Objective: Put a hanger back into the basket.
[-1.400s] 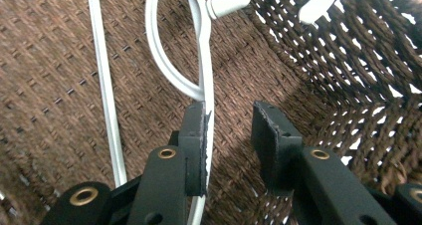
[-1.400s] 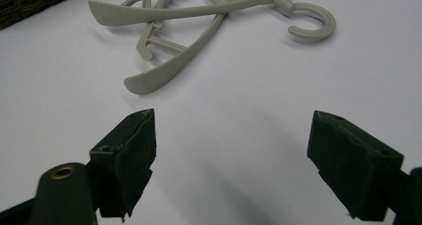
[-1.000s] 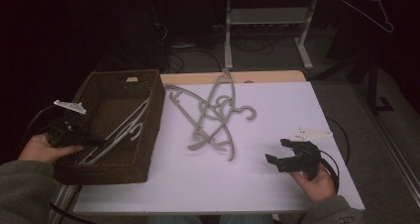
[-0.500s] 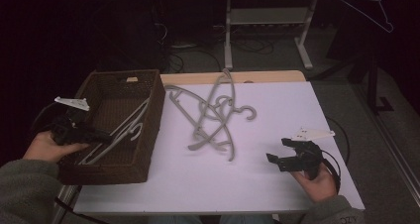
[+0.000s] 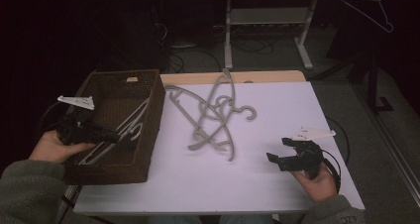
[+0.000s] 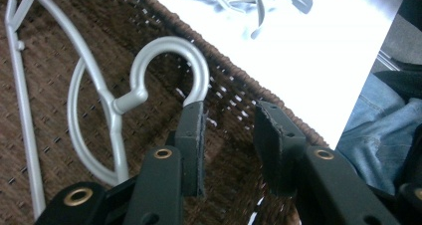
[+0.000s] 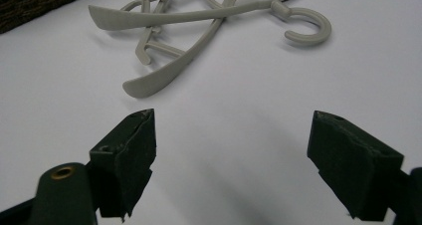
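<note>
Grey hanger (image 6: 124, 100) lies beside the left tool (image 6: 229, 135), its jaws just opening, nothing between; right tool (image 7: 231, 160) rests wide.

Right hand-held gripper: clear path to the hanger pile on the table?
Probably yes. The right hand-held gripper is open, facing the hanger pile, with bare white table between them.
</note>
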A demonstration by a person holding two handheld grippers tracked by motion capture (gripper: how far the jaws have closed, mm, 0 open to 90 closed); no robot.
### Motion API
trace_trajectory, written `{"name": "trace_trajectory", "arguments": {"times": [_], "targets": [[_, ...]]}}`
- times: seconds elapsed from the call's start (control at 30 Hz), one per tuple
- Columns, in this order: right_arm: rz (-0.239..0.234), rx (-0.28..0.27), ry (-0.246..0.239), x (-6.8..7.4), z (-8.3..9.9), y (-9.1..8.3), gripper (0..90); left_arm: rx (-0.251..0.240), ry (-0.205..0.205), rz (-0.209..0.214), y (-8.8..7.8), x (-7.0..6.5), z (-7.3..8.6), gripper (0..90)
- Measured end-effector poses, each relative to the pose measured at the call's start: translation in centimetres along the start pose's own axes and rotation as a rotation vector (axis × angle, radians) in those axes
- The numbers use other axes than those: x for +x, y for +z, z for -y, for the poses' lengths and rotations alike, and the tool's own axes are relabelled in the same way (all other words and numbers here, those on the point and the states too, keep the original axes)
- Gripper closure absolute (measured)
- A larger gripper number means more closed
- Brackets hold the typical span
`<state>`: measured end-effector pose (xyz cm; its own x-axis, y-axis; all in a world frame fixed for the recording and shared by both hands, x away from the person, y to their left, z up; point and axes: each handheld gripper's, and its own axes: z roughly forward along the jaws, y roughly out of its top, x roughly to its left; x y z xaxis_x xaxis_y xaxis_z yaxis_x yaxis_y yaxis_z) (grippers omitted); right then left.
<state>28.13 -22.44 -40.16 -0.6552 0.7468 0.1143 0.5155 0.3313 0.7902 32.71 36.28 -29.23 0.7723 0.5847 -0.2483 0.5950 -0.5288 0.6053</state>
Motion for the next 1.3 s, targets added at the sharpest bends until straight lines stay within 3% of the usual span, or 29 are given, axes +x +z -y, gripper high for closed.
{"name": "trace_trajectory", "arguments": {"times": [0.43,0.7,1.3], "targets": [[0.003,-0.011,0.008,-0.3,-0.1,-0.2,18.4,-0.011,0.048,0.041,2.0,-1.8,-2.3,58.3],[0.004,-0.014,0.006,-0.4,-0.1,-0.3,18.4,-0.017,0.055,0.059,3.7,-2.9,-3.7,56.1],[0.006,-0.03,0.009,-0.7,-0.3,-0.6,18.3,-0.031,0.076,0.065,8.4,-5.9,-7.5,49.3]]}}
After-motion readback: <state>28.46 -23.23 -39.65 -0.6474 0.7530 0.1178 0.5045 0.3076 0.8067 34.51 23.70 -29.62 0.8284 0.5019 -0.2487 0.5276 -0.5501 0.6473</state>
